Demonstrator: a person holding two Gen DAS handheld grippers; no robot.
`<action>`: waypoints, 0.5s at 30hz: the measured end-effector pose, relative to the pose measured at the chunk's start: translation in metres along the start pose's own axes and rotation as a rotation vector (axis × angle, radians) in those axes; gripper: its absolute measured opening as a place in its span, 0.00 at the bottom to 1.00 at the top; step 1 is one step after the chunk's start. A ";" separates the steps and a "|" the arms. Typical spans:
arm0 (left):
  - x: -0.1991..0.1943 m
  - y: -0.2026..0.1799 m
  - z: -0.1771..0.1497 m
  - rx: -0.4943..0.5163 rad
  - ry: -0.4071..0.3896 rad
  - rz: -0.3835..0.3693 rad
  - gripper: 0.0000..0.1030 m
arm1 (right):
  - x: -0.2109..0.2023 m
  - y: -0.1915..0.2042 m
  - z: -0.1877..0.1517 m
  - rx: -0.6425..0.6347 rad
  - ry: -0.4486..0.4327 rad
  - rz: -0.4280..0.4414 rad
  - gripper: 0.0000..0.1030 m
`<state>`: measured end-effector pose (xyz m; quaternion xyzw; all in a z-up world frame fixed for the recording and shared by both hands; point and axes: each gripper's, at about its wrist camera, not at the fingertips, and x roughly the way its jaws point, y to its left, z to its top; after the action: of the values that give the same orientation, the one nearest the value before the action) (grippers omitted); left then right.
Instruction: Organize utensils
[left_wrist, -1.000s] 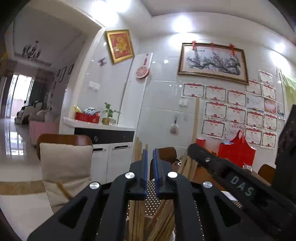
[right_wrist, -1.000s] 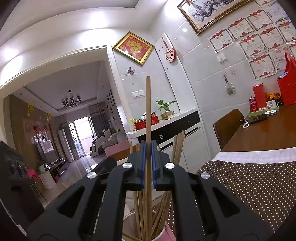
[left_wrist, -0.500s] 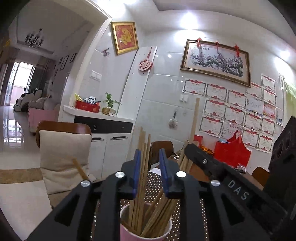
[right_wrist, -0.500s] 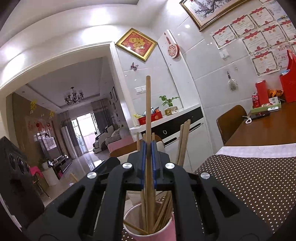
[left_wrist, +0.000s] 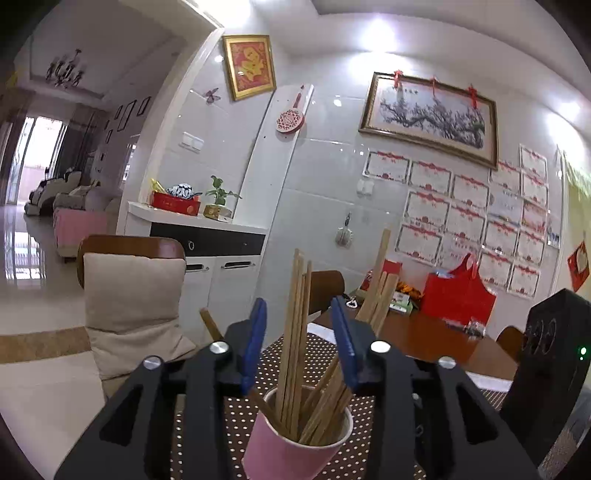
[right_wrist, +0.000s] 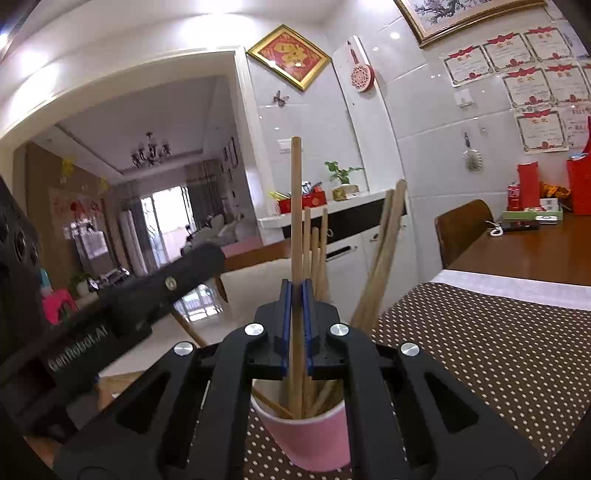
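Observation:
A pink paper cup (left_wrist: 295, 446) (right_wrist: 314, 439) holds several wooden chopsticks (left_wrist: 295, 317) and stands on a brown dotted mat. My left gripper (left_wrist: 298, 302) sits just behind the cup, its jaws opening. A few upright chopsticks stand between the blue pads (left_wrist: 255, 339), and the pads do not press on them. My right gripper (right_wrist: 296, 286) is shut on one long chopstick (right_wrist: 296, 203), whose lower end reaches down into the cup. The left gripper's black finger (right_wrist: 162, 288) shows at the left of the right wrist view.
The dotted mat (right_wrist: 480, 350) covers the near end of a wooden table (right_wrist: 535, 251). A chair with a beige cushion (left_wrist: 133, 295) stands beyond the cup. Red bags (left_wrist: 458, 295) and small boxes sit at the table's far end. A white cabinet (left_wrist: 207, 236) lines the wall.
My left jaws went from shut to spread wide, and the gripper drew back so the cup's rim came into view. The right gripper sank with its chopstick toward the cup.

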<state>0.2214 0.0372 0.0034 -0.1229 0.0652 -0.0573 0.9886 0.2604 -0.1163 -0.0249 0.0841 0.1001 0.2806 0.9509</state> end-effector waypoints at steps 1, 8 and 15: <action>0.000 -0.001 0.001 0.009 0.006 0.000 0.39 | -0.002 0.000 0.000 0.000 0.002 -0.007 0.06; -0.011 -0.005 0.003 0.039 0.015 -0.002 0.48 | -0.020 0.003 -0.002 0.005 -0.001 -0.039 0.63; -0.037 -0.006 0.013 0.054 0.011 -0.008 0.54 | -0.047 0.014 0.007 -0.018 -0.032 -0.088 0.63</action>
<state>0.1866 0.0390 0.0221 -0.0960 0.0686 -0.0639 0.9910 0.2161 -0.1315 -0.0080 0.0756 0.0861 0.2383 0.9644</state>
